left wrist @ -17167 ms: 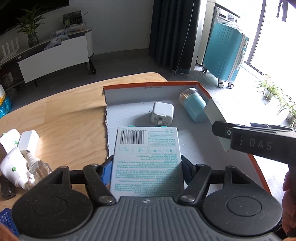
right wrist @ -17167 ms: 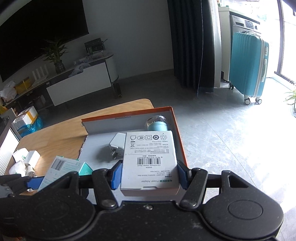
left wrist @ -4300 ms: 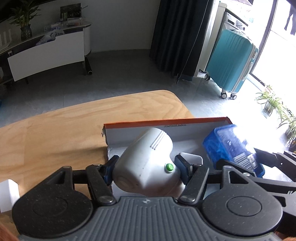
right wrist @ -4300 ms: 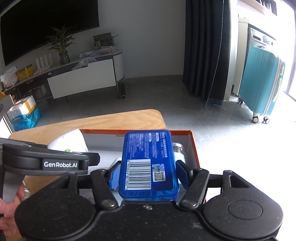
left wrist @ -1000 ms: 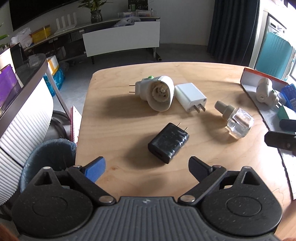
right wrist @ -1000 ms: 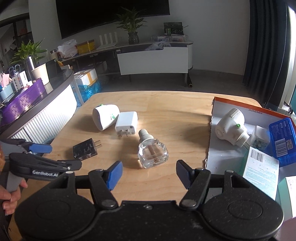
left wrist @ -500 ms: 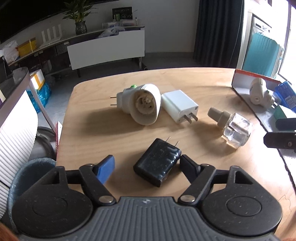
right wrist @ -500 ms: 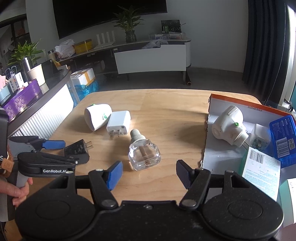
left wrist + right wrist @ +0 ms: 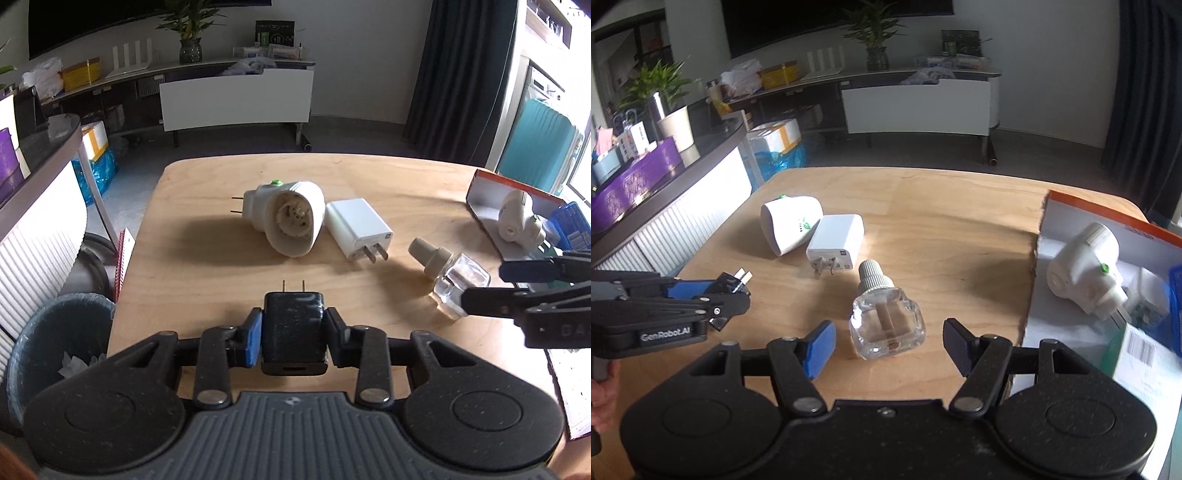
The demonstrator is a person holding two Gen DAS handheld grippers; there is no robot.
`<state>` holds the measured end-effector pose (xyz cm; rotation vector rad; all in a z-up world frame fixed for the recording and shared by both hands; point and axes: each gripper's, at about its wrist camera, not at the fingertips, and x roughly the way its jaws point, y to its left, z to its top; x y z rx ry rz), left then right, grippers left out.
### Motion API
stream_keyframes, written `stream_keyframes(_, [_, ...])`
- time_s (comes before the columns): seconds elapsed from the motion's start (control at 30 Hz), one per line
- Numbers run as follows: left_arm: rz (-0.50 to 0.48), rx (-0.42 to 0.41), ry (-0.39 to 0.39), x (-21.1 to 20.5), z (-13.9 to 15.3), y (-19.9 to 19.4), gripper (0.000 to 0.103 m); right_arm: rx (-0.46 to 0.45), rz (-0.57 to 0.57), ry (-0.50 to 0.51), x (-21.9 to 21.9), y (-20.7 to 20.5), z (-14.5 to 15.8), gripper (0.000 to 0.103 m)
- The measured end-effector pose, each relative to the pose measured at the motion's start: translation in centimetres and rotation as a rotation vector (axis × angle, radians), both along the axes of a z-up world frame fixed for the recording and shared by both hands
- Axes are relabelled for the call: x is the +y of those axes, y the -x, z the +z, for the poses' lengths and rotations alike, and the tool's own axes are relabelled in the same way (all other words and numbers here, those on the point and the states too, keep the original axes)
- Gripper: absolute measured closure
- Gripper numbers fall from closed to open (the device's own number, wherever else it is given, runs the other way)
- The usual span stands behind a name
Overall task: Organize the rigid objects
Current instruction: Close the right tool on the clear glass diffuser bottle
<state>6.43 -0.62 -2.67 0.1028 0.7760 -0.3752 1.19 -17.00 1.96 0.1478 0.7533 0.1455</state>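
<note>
Left wrist view: a black charger, prongs forward, sits clamped in the left hand-held gripper low over the counter; the right hand-held gripper, wide open and empty, flanks a glass bottle that may roll or slip if squeezed off-centre.

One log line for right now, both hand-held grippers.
left hand-held gripper: shut on black charger | right hand-held gripper: open around glass refill bottle
</note>
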Motion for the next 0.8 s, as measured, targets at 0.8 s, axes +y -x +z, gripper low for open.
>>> stream_keyframes(0.8, [0.079, 0.018, 0.023, -1.2, 0.7, 1.0, 0.067, 0.051, 0.016, 0.028, 1.4, -1.7, -0.3, 0.042])
